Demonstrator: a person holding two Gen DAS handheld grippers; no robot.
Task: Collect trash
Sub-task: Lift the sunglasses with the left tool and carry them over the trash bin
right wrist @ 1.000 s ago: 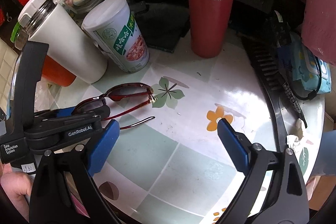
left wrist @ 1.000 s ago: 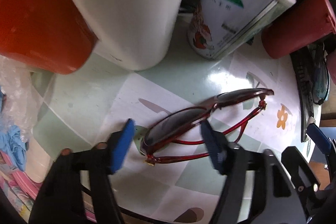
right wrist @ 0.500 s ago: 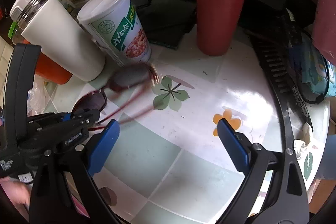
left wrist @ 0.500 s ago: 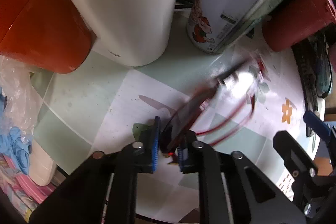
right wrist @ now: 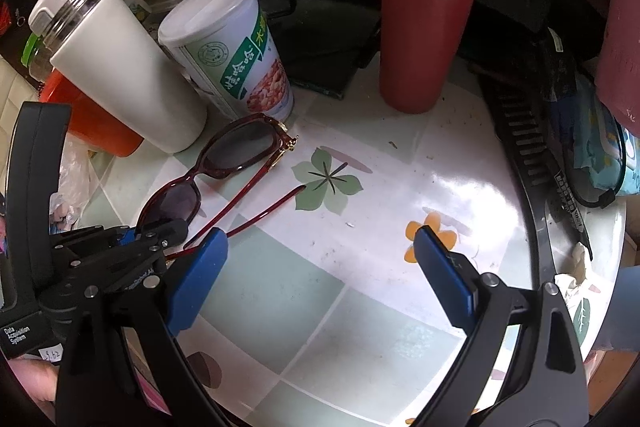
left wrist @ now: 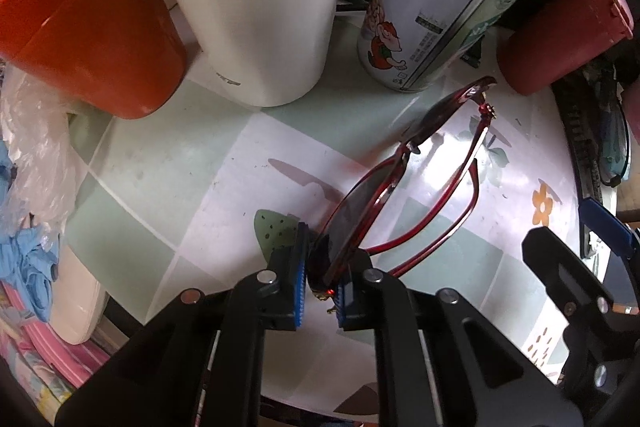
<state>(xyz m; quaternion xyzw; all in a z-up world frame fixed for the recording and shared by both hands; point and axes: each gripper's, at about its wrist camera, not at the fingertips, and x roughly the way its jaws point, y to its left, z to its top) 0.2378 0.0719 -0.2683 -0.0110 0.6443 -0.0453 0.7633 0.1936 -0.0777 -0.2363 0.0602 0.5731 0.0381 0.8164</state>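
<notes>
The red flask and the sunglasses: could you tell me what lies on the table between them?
In the right wrist view, only bare tabletop with a printed green leaf lies between the red flask and the sunglasses.

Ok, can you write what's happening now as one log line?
left gripper: shut on red-framed dark-lens sunglasses | right gripper: open, empty | sunglasses' far end beside green-and-white paper cup

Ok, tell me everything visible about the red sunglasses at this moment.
The sunglasses have a glossy dark-red frame that looks plastic, dark lenses, small gold hinge pieces and thin red arms unfolded. The left gripper is shut on one lens end; the far end sits near the foot of the printed can. They lie tilted over the floral tabletop; contact with it is unclear.
</notes>
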